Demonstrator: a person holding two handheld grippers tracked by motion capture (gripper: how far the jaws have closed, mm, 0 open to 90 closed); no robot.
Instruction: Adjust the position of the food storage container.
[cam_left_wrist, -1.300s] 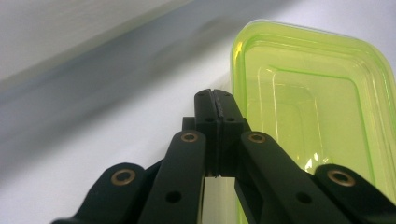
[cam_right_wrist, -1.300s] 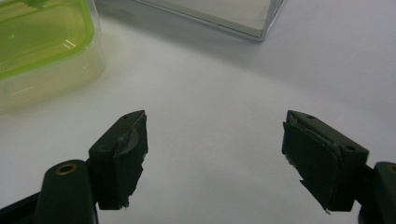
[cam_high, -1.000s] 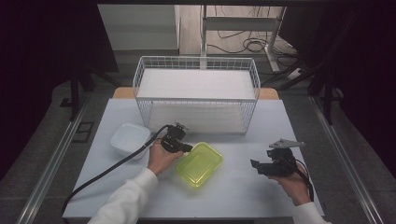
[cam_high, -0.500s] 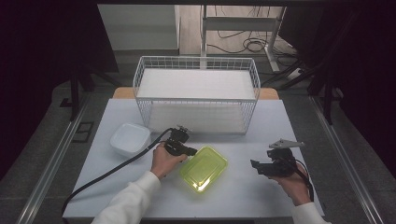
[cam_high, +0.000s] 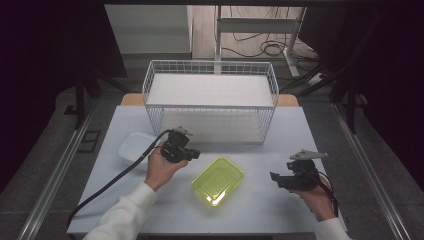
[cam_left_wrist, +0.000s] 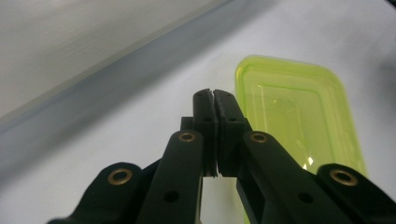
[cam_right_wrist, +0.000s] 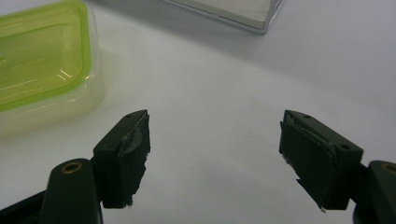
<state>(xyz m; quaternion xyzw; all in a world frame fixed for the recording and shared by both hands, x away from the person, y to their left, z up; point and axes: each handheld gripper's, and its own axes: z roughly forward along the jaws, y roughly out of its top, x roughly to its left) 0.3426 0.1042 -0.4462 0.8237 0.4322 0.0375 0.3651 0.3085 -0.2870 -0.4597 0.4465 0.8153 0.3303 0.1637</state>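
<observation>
Since nothing is gripped at this moment, each line below takes the green lidded box as the thing being worked on.

Thing in hand: a shallow clear box with a green lid (cam_high: 218, 180), lying flat on the surface (cam_high: 260, 210), between the two claws and below the wire basket (cam_high: 210, 102).
Place from the left claw: just ahead of and beside the left claw (cam_high: 191, 154); in the left gripper view the lid (cam_left_wrist: 299, 121) lies just to the right of the closed tips.
Place from the right claw: off to the left of the right claw (cam_high: 278, 180), apart from it; in the right gripper view the box (cam_right_wrist: 46, 70) sits beyond the left jaw.
Likely handling: thin plastic, probably light and somewhat springy; the glossy lid looks slippery, so a pinch on top would likely skid.
Where to take hold: across a short end or a long rim, one jaw on each side wall, below the lid's lip.
Left claw state: clenched on nothing, tips pressed together.
Right claw state: released, jaws wide apart with bare surface between them.
Left hand pose: raised clear of the surface, claw pointing towards the box.
Right hand pose: held low and level, claw aimed leftwards at the box.
Also nearby: a white tray (cam_high: 134, 145) behind the left hand.
</observation>
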